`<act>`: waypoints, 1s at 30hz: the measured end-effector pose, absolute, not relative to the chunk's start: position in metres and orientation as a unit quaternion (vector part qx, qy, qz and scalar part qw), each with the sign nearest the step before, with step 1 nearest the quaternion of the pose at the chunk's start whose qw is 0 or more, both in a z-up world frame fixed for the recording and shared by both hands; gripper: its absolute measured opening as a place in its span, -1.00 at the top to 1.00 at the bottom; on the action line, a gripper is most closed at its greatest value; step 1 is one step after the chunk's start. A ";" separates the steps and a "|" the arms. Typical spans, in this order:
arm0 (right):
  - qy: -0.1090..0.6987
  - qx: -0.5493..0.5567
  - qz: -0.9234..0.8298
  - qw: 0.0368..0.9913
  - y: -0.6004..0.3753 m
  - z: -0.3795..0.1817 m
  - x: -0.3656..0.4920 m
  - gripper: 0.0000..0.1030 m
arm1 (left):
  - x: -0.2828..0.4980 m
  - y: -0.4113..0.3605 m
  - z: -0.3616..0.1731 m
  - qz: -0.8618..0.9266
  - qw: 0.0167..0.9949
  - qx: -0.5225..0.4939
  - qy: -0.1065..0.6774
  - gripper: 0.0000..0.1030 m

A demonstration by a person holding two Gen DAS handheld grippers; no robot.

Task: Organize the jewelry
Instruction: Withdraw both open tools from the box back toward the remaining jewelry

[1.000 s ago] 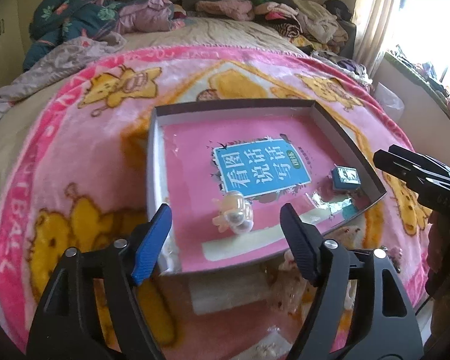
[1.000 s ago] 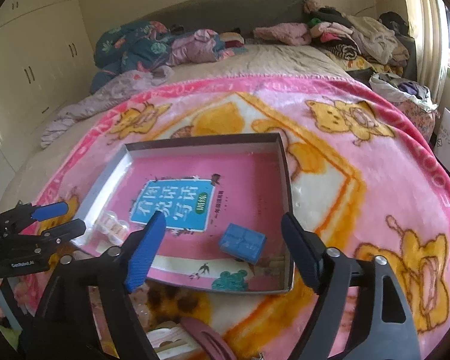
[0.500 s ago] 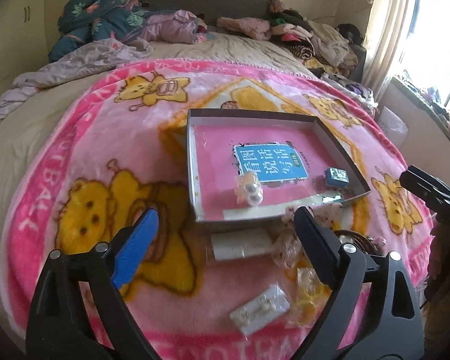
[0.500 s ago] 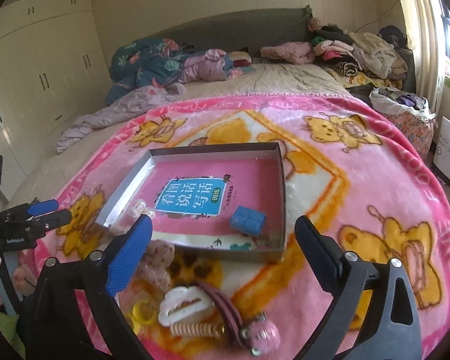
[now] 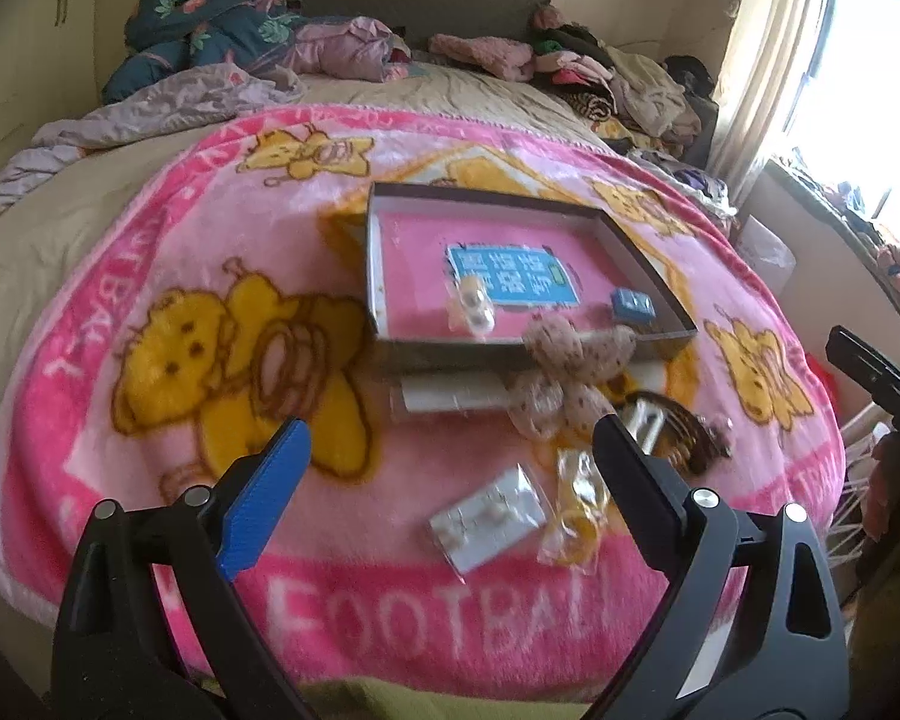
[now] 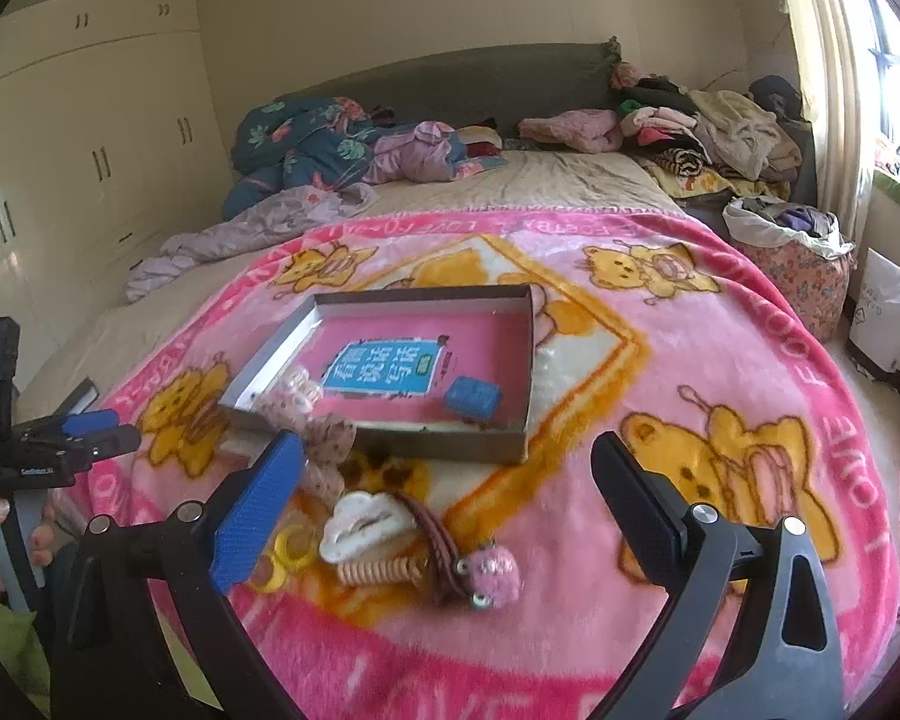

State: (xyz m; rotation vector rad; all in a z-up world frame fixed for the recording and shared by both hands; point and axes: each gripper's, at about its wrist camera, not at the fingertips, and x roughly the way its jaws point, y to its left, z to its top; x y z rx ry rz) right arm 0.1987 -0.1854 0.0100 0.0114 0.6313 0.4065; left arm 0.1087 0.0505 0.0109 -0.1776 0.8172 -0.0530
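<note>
Tray (image 5: 528,354) beyond fingers (image 5: 264,504) (apart), hair clip (image 6: 363,519) nearer

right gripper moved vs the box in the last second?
Yes. The right gripper has backed away from the shallow box: the box looks smaller and farther up the right wrist view, and the hair clips now show below it. Its jaws have just been opening, empty.

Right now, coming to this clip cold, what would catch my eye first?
The bright pink blanket with yellow cartoon bears fills the bed. On it lies a shallow open box with a pink floor, holding a small blue case and a clear packet. In front of the box lie loose hair accessories, among them a white claw clip; the left gripper and right gripper hang open above them.
</note>
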 end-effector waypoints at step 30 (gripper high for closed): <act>0.399 -0.016 0.226 0.888 -0.174 -0.069 0.160 -0.66 | 0.087 -0.003 -0.059 -0.041 0.883 -0.015 0.467 -0.71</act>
